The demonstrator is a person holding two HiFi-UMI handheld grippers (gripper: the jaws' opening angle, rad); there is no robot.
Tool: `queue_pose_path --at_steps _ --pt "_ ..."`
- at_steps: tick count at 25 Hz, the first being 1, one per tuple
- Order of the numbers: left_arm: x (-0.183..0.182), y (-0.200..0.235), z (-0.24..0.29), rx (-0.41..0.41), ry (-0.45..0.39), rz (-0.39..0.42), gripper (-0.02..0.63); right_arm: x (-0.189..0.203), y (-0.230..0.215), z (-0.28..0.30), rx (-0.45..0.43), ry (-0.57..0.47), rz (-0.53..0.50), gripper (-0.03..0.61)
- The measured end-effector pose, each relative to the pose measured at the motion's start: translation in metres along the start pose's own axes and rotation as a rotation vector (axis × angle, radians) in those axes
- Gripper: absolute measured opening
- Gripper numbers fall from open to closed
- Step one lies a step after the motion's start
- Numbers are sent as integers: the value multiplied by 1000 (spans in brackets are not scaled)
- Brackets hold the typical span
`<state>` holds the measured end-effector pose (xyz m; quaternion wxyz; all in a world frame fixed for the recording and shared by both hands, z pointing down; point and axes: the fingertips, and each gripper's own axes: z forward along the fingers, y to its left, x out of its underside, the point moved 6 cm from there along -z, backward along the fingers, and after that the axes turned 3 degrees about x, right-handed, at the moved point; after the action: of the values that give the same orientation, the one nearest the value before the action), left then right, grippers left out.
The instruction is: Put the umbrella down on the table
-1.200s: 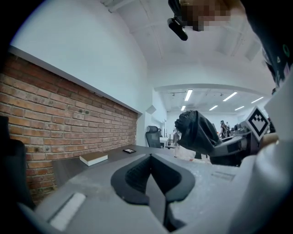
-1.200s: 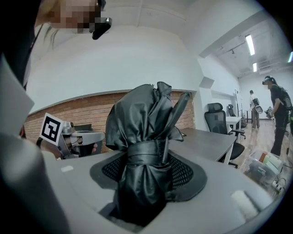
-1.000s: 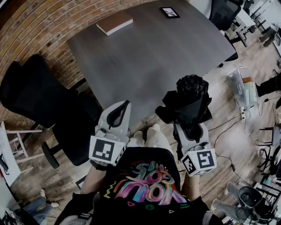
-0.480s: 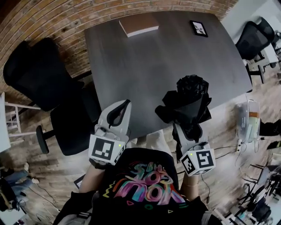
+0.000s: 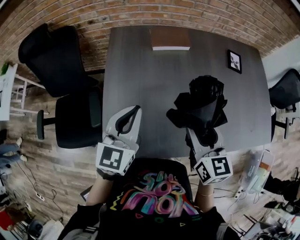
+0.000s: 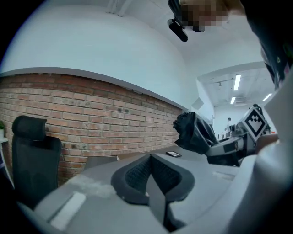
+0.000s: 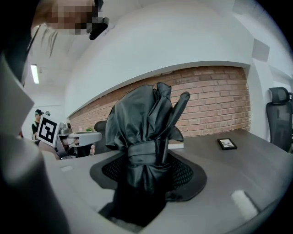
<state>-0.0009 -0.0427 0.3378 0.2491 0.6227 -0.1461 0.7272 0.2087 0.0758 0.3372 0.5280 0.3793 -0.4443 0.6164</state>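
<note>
A folded black umbrella stands upright between the jaws of my right gripper, which is shut on its strapped lower part. In the right gripper view the umbrella fills the middle, bound by its strap between the pads of the right gripper. It hangs over the near edge of the dark grey table. My left gripper is shut with nothing in it, just left of the umbrella over the same edge. The left gripper view shows the left gripper with its pads together and the umbrella to the right.
A brown book lies at the table's far edge and a small black framed picture at its far right. Black office chairs stand at the left and right. A brick wall runs behind the table.
The person has turned, so the table has swung from the upper left to straight ahead. Both grippers now reach over its near edge. The umbrella stays in the right gripper.
</note>
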Motion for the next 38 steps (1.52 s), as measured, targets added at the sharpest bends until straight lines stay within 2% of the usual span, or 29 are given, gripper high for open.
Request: queue_pose_path --at_steps 6,9,12,15,19,28,33,38 --pt "-6 -3 25 -141 -12 12 0 -15 -38 39 -139 29 -27 247" --pt "-7 -7 23 -196 4 -18 0 -17 -44 44 -182 30 -29 247" --pt "-10 -11 17 -232 3 -18 0 -17 -47 47 -212 29 -22 247" --pt "-13 3 6 -259 0 -21 0 -20 -32 59 -240 34 -23 247" --pt "-13 24 -3 -270 0 -38 0 -26 -9 77 -259 42 -45 247" --pt "-14 20 0 -253 -19 -38 0 -29 -7 80 -272 43 -69 247" --pt "-10 42 -4 -254 -9 -52 0 -22 9 102 -281 81 -90 247" --pt "-10 41 -4 -262 -4 -65 0 -6 7 117 -297 128 -118 247"
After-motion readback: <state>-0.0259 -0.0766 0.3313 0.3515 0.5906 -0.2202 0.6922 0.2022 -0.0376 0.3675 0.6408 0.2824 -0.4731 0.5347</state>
